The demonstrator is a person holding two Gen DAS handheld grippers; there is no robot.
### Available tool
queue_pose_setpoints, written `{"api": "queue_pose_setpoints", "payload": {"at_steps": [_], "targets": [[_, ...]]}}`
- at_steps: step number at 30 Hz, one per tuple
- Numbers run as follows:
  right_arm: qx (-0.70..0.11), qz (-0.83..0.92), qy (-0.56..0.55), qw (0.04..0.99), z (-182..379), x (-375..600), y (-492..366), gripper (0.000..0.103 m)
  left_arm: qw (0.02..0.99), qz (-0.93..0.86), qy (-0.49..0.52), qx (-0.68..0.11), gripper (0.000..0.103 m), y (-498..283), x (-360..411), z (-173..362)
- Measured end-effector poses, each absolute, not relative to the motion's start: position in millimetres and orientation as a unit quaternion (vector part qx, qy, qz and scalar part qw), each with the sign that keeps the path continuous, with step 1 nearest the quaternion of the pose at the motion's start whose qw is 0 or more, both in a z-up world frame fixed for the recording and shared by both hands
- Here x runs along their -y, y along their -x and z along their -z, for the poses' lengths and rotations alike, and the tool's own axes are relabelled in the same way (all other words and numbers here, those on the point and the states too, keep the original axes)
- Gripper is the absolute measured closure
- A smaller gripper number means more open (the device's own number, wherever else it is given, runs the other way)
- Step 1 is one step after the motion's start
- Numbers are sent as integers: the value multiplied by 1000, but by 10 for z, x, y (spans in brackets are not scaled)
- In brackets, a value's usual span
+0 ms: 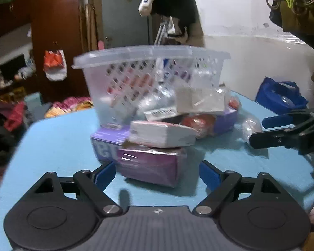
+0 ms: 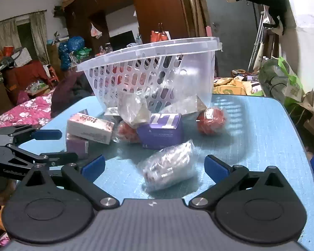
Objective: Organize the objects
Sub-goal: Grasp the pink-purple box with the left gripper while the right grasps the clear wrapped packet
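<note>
1. Blue tabletop [image 2: 261, 129], carrying everything below, with a cluttered room behind.
2. Clear plastic basket [image 2: 148, 67] with slotted walls, standing toward the far side of the tabletop, tilted in both views; some items blurred behind its wall, contents hard to tell apart.
3. Left tool [image 1: 157, 172], fingers spread wide, gripping nothing, low over the near edge with a purple box [image 1: 150, 165] between its blue pads [image 1: 104, 172]; touching or not, cannot tell.
4. Right tool [image 2: 155, 166], also spread wide and gripping nothing, with a clear wrapped packet [image 2: 169, 167] lying between its fingers, apart from both pads.
5. Second purple box [image 2: 161, 130] with white lettering, just in front of the basket, near the middle of the pile.
6. White and pink box [image 2: 90, 127], resting tilted on top of the first purple box, left of the pile in the right wrist view.
7. Crinkled clear bag [image 2: 131, 108], leaning against the basket wall, above the second purple box.
8. Red wrapped ball [image 2: 211, 121], right of the pile, just beside the basket corner; another red one [image 2: 126, 132] tucked between the boxes.
</note>
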State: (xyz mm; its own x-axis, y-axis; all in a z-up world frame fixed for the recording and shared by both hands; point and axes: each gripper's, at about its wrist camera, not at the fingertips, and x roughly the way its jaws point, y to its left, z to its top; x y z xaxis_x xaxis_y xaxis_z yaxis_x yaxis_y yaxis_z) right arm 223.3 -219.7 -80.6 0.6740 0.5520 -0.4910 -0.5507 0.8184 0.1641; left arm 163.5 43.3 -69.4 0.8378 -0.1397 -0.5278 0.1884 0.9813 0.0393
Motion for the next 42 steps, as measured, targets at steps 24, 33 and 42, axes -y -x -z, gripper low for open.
{"api": "queue_pose_setpoints", "payload": {"at_steps": [24, 33, 42], "targets": [[-243, -318, -16, 916, 881, 2238, -2199, 47, 977, 84, -33, -196, 53, -1419, -486, 683], [-219, -334, -32, 916, 868, 2263, -2169, 47, 989, 59, -2, -136, 57, -1327, -546, 620], [-205, -337, -46, 918, 882, 2306, -2157, 47, 991, 50, 6, -121, 58, -1323, -601, 607]]}}
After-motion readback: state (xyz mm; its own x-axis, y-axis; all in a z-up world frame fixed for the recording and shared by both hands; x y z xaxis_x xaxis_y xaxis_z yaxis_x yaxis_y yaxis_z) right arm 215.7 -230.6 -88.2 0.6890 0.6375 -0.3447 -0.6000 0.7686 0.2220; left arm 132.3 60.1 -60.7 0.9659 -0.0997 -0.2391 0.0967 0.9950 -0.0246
